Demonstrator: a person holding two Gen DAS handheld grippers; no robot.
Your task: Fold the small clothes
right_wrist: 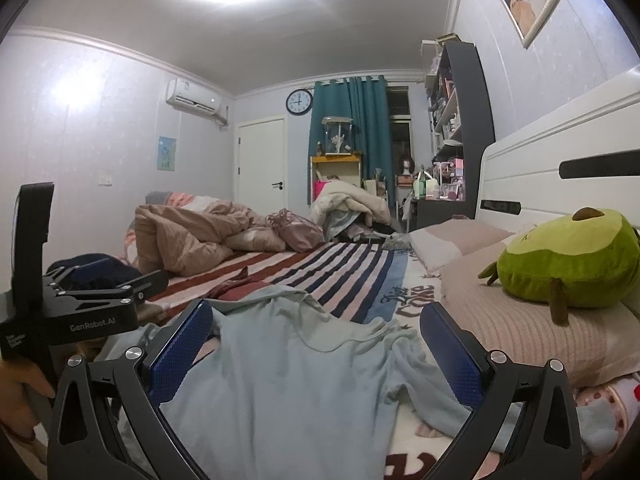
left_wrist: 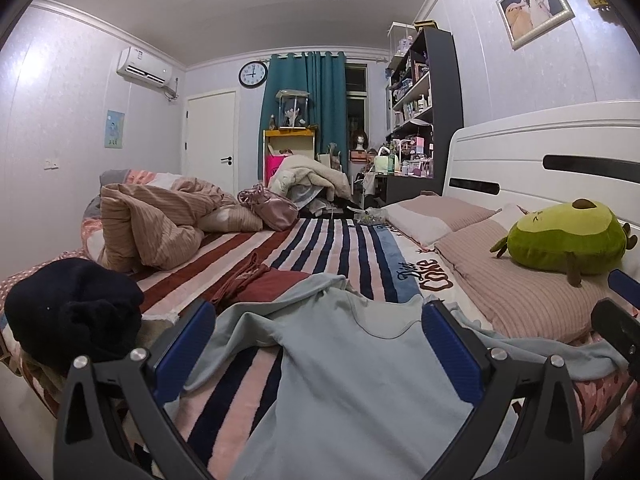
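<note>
We see a bedroom from two low cameras, each looking out along a pair of tongs over a bed. Furthest left lies a dark navy garment [left_wrist: 74, 312], bunched in a heap near the bed's edge. Just beyond it a tan striped quilt [left_wrist: 156, 224] is piled up, with a shiny pink bag [left_wrist: 270, 206] resting against its right side. A small reddish-brown garment [left_wrist: 244, 280] lies crumpled on the striped blanket [left_wrist: 332, 248] that covers the mattress.

In the middle, nearest us, a pale blue shirt [left_wrist: 340, 364] is spread loosely over the blanket, wrinkled, its neckline pointing away from the cameras. To the right are two pinkish ribbed pillows [left_wrist: 516, 292], and on the nearer one sits a green avocado plush toy [left_wrist: 568, 240], in front of the white headboard [left_wrist: 540, 148]. Nothing lies on top of the shirt.

The left gripper [left_wrist: 318, 354] has its two blue-padded fingers spread wide, with the shirt's body lying between and below them; they grasp nothing. In the right wrist view the left gripper's black body shows at the far left, held by a hand [right_wrist: 28, 384].

The right gripper [right_wrist: 316, 354] is likewise wide open and empty. The shirt's chest and collar sit between its fingers, and a sleeve trails under the right finger toward the pillows. We cannot tell whether either pair of tongs touches the cloth.
</note>
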